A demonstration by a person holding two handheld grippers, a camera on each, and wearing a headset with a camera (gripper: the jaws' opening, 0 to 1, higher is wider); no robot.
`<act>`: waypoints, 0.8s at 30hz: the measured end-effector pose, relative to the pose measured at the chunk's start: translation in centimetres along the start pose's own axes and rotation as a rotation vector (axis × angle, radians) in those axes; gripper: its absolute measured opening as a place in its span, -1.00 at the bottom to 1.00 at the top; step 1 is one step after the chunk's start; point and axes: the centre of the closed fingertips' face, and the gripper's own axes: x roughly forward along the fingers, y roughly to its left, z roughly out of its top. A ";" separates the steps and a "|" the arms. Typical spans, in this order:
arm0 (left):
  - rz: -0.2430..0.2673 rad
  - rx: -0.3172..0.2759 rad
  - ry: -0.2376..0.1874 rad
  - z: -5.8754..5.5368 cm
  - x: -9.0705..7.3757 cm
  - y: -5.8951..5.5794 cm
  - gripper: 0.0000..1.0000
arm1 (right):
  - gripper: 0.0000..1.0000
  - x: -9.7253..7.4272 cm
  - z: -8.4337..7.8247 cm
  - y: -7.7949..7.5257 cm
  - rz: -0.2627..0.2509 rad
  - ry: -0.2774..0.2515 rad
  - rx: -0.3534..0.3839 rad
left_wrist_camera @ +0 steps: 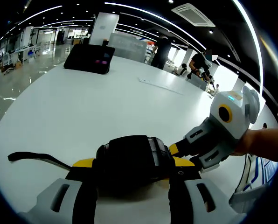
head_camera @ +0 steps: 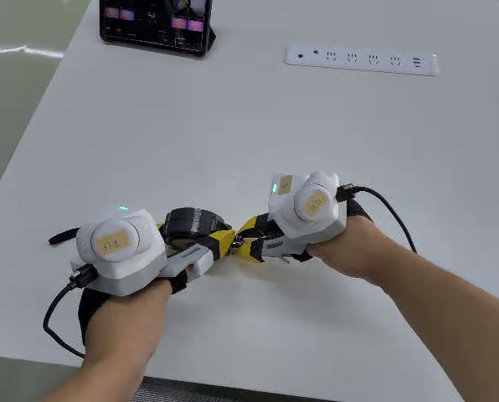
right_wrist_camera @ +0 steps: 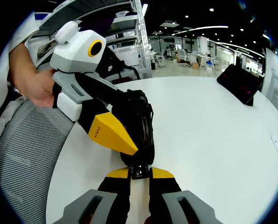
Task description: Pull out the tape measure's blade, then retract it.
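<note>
A round black tape measure [head_camera: 195,224] lay on the wide white desk [head_camera: 233,126], near the edge closest to the person. It sat right between the two claws.

The left claw [left_wrist_camera: 133,164] was clenched on the tape measure. In the left gripper view, its two yellow pads [left_wrist_camera: 85,162] pressed on the case, one on each side. A thin black strap [left_wrist_camera: 31,157] ran out from the case to the left and lay flat on the desk.

The right claw [right_wrist_camera: 140,175] came in from the other side and pointed at the left claw. Its yellow tips were squeezed almost together on a small dark metal piece [right_wrist_camera: 140,171] at the mouth of the case. That piece was tiny and hard to see, but it looked like the hook at the end of the blade. The tips were just beside the case, so hardly any blade was out.

In the head view, a bare hand [head_camera: 350,247] held the right claw and another hand [head_camera: 128,310] held the left one. A black cable hung from the back of each.

Far away at the back of the desk stood a black tablet with a lit screen [head_camera: 157,21]. A long white power strip [head_camera: 362,59] lay flat to the right of it, well apart from the tape measure.
</note>
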 end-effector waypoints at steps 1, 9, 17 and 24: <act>0.000 -0.001 0.000 0.0 0.0 0.0 0.15 | -0.78 0.1 0.1 0.0 0.000 0.000 0.000; 0.000 0.001 -0.007 0.0 0.1 0.0 0.15 | -0.77 0.2 0.2 0.0 0.003 -0.004 -0.001; 0.002 -0.002 -0.016 0.1 0.1 0.0 0.18 | -0.77 0.2 0.2 0.0 -0.002 -0.007 0.000; 0.002 0.013 -0.023 0.1 0.1 -0.1 0.20 | -0.75 0.2 0.1 0.1 -0.001 -0.004 0.004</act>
